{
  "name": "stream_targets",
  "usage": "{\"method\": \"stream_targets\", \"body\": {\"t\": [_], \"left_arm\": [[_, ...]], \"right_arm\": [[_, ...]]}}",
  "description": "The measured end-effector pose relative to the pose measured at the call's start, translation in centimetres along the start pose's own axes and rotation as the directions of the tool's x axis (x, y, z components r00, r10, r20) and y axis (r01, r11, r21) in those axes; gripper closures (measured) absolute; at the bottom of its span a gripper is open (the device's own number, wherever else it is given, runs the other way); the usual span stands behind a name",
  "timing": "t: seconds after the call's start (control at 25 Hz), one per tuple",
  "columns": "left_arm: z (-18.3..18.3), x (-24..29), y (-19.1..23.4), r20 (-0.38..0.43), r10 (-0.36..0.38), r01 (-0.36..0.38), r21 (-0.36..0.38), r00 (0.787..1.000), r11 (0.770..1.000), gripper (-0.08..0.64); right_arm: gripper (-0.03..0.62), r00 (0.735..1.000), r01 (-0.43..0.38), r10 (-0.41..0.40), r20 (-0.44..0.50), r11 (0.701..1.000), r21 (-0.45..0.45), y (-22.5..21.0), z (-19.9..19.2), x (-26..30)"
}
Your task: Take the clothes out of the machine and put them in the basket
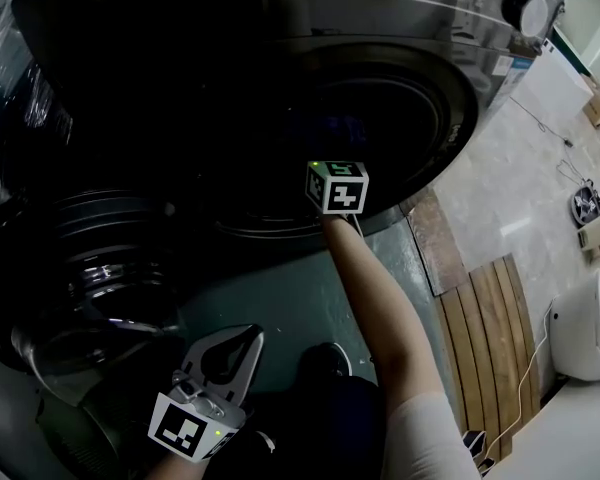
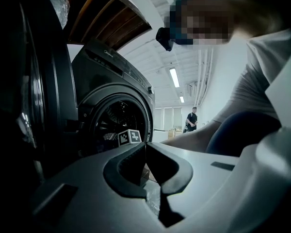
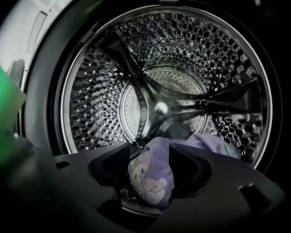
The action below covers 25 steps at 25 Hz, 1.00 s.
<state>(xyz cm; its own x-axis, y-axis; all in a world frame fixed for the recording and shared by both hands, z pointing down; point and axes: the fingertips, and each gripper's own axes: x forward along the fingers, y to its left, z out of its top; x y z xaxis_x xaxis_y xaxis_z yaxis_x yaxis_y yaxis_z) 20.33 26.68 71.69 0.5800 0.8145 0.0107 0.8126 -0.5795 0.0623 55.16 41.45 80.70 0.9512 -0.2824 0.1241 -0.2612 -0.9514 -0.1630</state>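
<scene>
The dark front-loading washing machine [image 1: 400, 8] stands with its door [image 1: 90, 268] swung open to the left. My right gripper [image 3: 151, 148] reaches into the steel drum [image 3: 160, 67], shut on a purple printed garment [image 3: 153, 176] that fills the gap between its jaws. More purple cloth [image 3: 208, 142] lies behind on the drum floor. In the head view only that gripper's marker cube [image 1: 337, 186] shows at the drum mouth. My left gripper [image 1: 248, 336] hangs low in front of the door, shut and holding nothing [image 2: 145, 144]. No basket is in view.
The open door crowds the left side. Wooden boards [image 1: 495, 308] and a white appliance [image 1: 590, 323] with a cable sit on the floor at the right. My knee [image 1: 330, 408] is below the drum. A person [image 2: 191, 119] stands far off.
</scene>
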Motion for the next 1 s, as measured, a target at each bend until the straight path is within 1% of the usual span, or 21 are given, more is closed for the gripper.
{"method": "stream_targets", "body": {"t": [0.2, 0.28, 0.36, 0.44, 0.6, 0.68, 0.84, 0.96, 1.0], "left_arm": [[-0.7, -0.9, 0.5, -0.022, 0.031, -0.03, 0.008, 0.999, 1.0, 0.537], [-1.1, -1.1, 0.8, -0.03, 0.04, -0.04, 0.007, 0.999, 0.999, 0.537], [-1.2, -1.3, 1.1, -0.035, 0.054, -0.054, 0.008, 0.998, 0.998, 0.537], [-1.3, -1.5, 1.5, -0.039, 0.071, -0.071, 0.009, 0.997, 0.997, 0.538], [-1.6, -1.8, 2.0, -0.047, 0.093, -0.092, 0.009, 0.995, 0.996, 0.537], [-1.7, -1.7, 2.2, -0.049, 0.098, -0.097, 0.009, 0.994, 0.995, 0.538], [-2.1, -1.6, 2.5, -0.054, 0.109, -0.109, 0.01, 0.993, 0.994, 0.538], [-2.2, -1.3, 2.8, -0.059, 0.115, -0.115, 0.011, 0.992, 0.993, 0.537], [-2.2, -1.2, 2.9, -0.058, 0.116, -0.116, 0.011, 0.991, 0.993, 0.537]], "right_arm": [[0.354, 0.999, 0.022, -0.022, 0.023, 1.0, -0.008, -1.5, 0.6, 1.2], [0.354, 1.0, 0.02, -0.019, 0.022, 0.999, -0.043, -1.3, 0.7, 1.8], [0.354, 1.0, -0.009, 0.01, 0.01, 0.996, -0.088, -0.2, 0.8, 2.5], [0.356, 1.0, -0.026, 0.025, -0.012, 0.992, -0.124, 0.3, 0.6, 3.3], [0.356, 0.998, -0.025, 0.019, -0.063, 0.994, -0.104, -0.2, -0.4, 4.8], [0.357, 0.996, -0.02, 0.011, -0.085, 0.994, -0.104, -0.4, -0.8, 5.3], [0.37, 0.991, -0.038, 0.023, -0.133, 0.993, -0.109, 0.0, -1.7, 6.2], [0.393, 0.986, -0.055, 0.031, -0.164, 0.988, -0.142, 0.4, -2.3, 6.8], [0.423, 0.985, -0.06, 0.033, -0.17, 0.986, -0.156, 0.6, -2.4, 7.0]]}}
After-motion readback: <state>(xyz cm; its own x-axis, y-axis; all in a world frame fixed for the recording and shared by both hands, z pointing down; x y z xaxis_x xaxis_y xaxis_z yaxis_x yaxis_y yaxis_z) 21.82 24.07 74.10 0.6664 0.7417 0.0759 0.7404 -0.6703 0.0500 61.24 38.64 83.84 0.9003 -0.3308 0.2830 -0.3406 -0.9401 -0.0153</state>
